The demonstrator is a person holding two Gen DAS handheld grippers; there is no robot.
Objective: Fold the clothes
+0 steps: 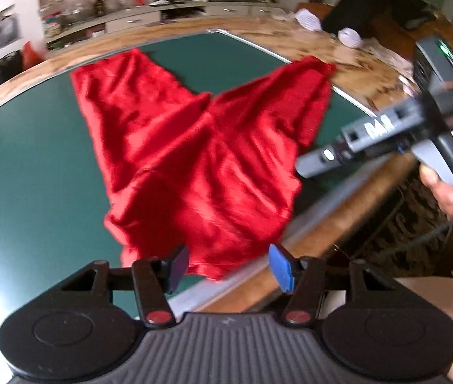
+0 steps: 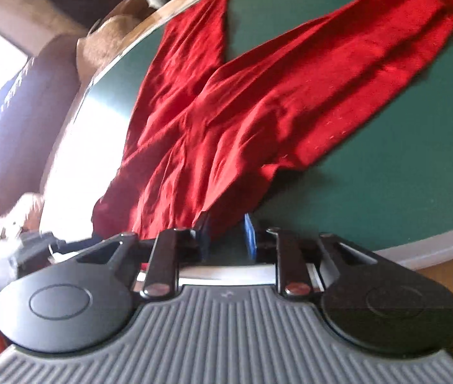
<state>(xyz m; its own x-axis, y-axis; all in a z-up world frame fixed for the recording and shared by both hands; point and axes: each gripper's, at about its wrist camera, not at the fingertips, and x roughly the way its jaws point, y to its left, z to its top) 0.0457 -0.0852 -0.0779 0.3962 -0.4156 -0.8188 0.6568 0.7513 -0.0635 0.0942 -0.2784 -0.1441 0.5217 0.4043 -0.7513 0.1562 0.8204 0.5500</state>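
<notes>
A pair of red trousers (image 1: 194,147) lies flat on the counter (image 1: 34,166), which has a smooth dark green top, a thin metal edge and a wooden border. The cloth is soft and a little shiny, with many wrinkles, and the two legs spread apart in a V shape towards the far side. One leg end reaches over the wooden border.

The left gripper (image 1: 226,267) is wide open and holds nothing; its pads stand just at the waist edge of the trousers, near the counter edge. The right gripper (image 2: 226,235) is also open, with a narrower gap, and grasps nothing; its dark left finger (image 2: 202,233) is close to the waist cloth, but I cannot tell if it touches.
</notes>
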